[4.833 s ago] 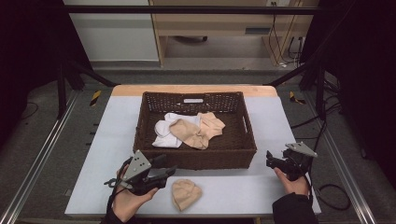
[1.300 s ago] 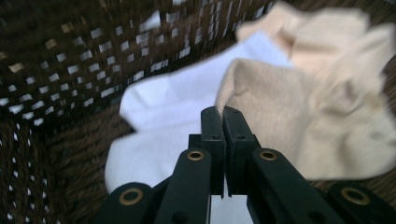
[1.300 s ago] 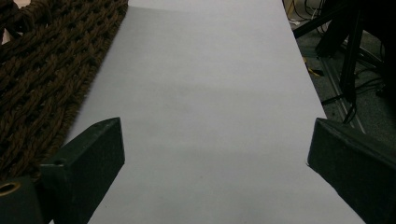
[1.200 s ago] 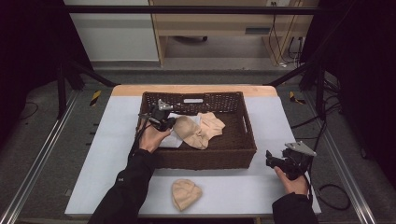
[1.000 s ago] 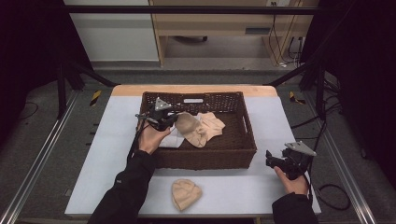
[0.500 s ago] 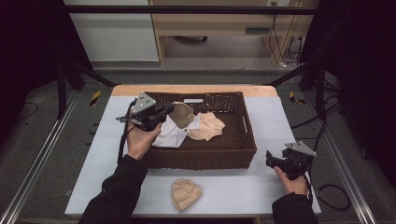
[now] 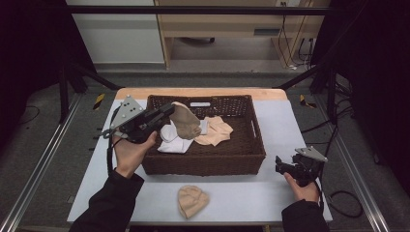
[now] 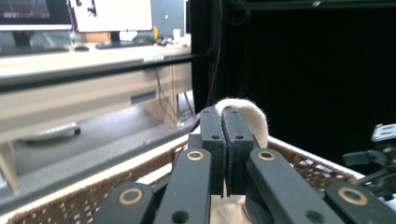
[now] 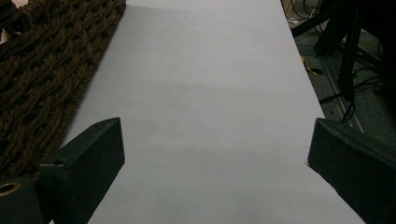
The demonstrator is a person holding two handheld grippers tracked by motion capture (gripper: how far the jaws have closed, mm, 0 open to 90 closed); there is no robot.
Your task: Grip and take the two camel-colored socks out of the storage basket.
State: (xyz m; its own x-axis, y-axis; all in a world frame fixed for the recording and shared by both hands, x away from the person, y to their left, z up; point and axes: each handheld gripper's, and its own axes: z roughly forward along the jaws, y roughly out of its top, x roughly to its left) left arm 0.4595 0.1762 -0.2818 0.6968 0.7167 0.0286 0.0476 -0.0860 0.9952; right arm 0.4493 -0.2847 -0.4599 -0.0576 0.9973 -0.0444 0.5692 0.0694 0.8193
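Observation:
My left gripper point(image 7: 169, 110) hangs over the left end of the dark woven basket point(image 7: 208, 163), shut on a tan sock point(image 7: 186, 123) that dangles from its jaws above the basket. In the left gripper view the jaws point(image 8: 223, 117) press together with the tan sock point(image 8: 248, 115) folded over their tips. A white sock point(image 7: 171, 138) and a peach sock point(image 7: 216, 132) lie inside the basket. Another peach sock point(image 7: 192, 200) rests on the table in front of the basket. My right gripper point(image 7: 281, 166) sits low at the table's right, open, its jaws point(image 9: 215, 140) wide apart over bare tabletop.
The basket wall point(image 9: 42, 70) lies just left of my right gripper. The grey table point(image 7: 290, 125) has free room to the right of the basket and along its front edge. Metal rails and cables run along the floor on both sides.
My left gripper went into the basket, closed on the tan sock and lifted it up and to the left. The right gripper stayed where it was.

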